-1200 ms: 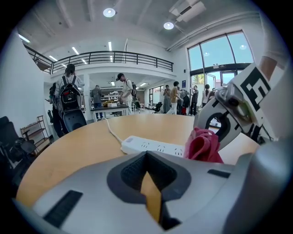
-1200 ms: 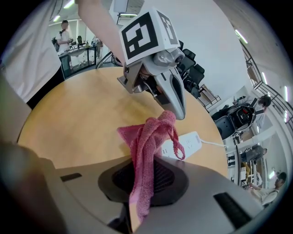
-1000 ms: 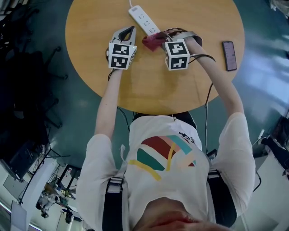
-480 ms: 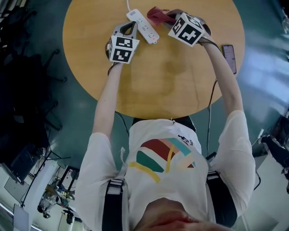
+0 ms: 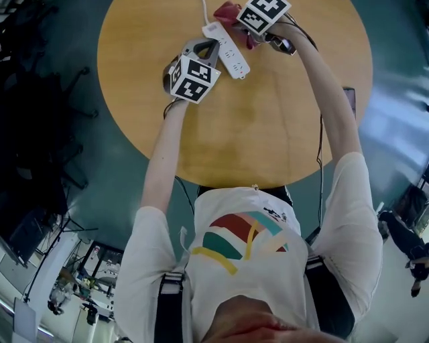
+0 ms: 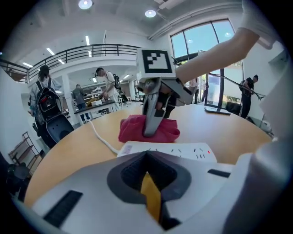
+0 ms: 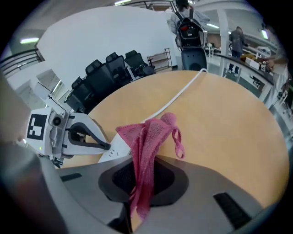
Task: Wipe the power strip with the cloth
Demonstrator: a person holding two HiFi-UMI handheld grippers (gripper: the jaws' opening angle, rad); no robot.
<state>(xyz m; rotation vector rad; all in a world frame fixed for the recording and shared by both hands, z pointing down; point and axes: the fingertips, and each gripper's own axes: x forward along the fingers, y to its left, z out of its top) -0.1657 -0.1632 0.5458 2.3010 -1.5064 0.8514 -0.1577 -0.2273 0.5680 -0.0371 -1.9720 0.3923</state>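
Note:
The white power strip [image 5: 228, 48] lies on the round wooden table [image 5: 268, 134], its cord [image 5: 204, 8] running off the far edge. My right gripper [image 5: 236, 21] is shut on the red cloth [image 5: 226, 11] and holds it down at the strip's cord end. In the right gripper view the cloth [image 7: 149, 141] hangs from the jaws over the strip [image 7: 114, 153]. My left gripper [image 5: 214, 43] is shut and empty, its tip against the strip's left side. In the left gripper view the strip [image 6: 169, 150] lies straight ahead, with the cloth [image 6: 132, 130] bunched behind it.
A dark phone [image 5: 349, 100] lies near the table's right edge. Black chairs [image 7: 119, 68] stand beyond the table. Several people [image 6: 107, 84] stand at desks in the background. A thin cable [image 5: 320, 144] runs along my right arm.
My right gripper has carried the cloth along the strip from its near end to the far, cord end. The left gripper has stayed beside the strip.

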